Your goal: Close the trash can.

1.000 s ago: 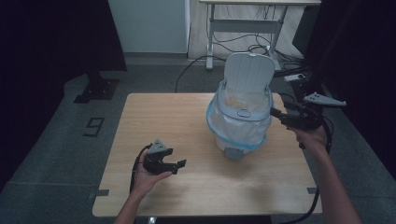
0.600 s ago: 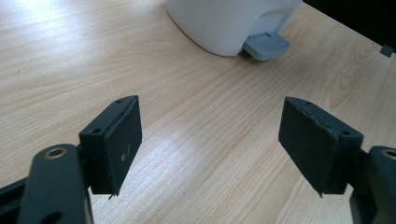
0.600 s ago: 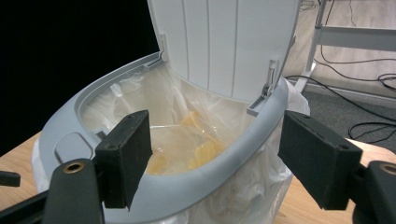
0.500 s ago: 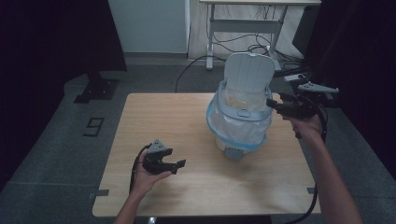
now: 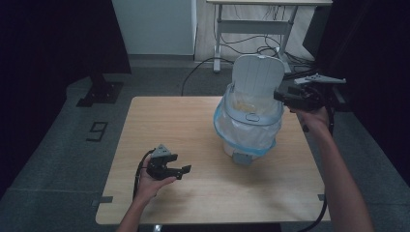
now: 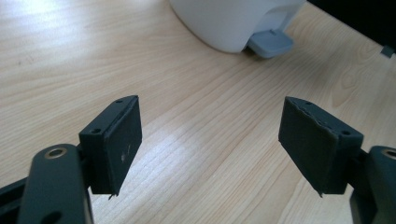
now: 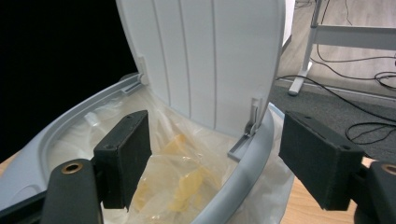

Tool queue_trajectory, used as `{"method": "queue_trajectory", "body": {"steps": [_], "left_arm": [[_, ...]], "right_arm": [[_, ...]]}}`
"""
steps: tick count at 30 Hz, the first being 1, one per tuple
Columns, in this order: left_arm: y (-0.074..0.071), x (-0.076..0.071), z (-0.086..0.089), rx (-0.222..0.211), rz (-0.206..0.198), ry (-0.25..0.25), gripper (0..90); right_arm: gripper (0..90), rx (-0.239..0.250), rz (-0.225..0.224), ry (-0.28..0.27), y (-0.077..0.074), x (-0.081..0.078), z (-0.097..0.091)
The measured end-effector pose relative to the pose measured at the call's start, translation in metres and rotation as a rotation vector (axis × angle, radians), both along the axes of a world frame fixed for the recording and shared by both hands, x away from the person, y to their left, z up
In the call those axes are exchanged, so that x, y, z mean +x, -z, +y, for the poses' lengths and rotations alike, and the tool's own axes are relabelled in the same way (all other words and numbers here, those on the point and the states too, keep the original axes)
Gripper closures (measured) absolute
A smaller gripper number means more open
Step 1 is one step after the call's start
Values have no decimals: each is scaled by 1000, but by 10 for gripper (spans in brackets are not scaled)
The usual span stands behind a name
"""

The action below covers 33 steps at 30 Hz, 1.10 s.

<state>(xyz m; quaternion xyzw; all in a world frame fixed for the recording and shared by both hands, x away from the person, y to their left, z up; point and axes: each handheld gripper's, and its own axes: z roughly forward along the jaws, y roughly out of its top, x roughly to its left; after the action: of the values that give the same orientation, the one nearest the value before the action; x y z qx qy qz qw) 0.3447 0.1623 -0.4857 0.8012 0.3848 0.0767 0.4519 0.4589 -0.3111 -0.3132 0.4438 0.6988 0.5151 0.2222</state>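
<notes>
Here, working from left to right, my left gripper (image 5: 180, 170) rests low on the wooden table (image 5: 159, 121) near its front edge, its jaws spread wide with nothing but bare wood between them, well apart from the pedal bin (image 5: 249, 128); I judge it best kept parked there, out of the way, unless the bin starts to slide. The bin stands near the middle-right of the table, lined with a clear bag (image 5: 241, 133) edged in blue that drapes over its sides, with some yellowish scraps (image 7: 184, 182) lying inside and the grey pedal (image 6: 270, 43) facing me. Its white lid (image 5: 257, 79) stands upright at the back, hinged to the grey rim (image 7: 252, 154). My right gripper (image 5: 279, 95) hangs at the right side of the bin, level with the rim and beside the lid's lower edge, jaws wide and holding nothing; in the right gripper view the rim and hinge sit between them without touching either pad. The step in hand looks to me like working the lid, so I should approach the lid's edge squarely, keep clear of the loose bag so it does not snag, and guide the lid along its hinge rather than shoving the light bin.
</notes>
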Motion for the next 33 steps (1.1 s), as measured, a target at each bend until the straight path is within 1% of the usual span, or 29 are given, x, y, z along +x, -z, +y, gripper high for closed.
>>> {"method": "queue_trajectory", "body": {"steps": [1,2,5,9,11,13,16,19,22,27,31,33], "left_arm": [[0,0,0,0,0,0,217],[3,0,0,5,12,1,216],[5,0,1,0,22,-1,216],[5,-2,-1,3,21,2,215],[4,-3,-1,7,19,0,215],[4,-4,0,8,18,-4,215],[4,-4,1,6,17,-10,215],[5,-3,5,6,20,-20,215],[5,-3,6,2,24,-27,215],[5,-3,7,1,25,-25,215],[5,-3,7,1,24,-23,215],[5,-3,7,-1,22,-24,215]], "right_arm": [[242,-4,5,0,0,3,0],[240,-8,9,0,0,6,0],[235,-20,14,1,0,13,0],[231,-23,6,4,-4,20,-1],[231,-24,-11,8,-8,24,-2],[230,-7,-18,2,-13,29,-3],[229,3,-34,-2,-23,36,-3],[229,30,-50,-15,-33,42,-2],[228,38,-55,-20,-40,47,0],[228,51,-55,-36,-41,49,5],[228,45,-52,-38,-40,49,7],[230,52,-50,-50,-39,50,9]]}}
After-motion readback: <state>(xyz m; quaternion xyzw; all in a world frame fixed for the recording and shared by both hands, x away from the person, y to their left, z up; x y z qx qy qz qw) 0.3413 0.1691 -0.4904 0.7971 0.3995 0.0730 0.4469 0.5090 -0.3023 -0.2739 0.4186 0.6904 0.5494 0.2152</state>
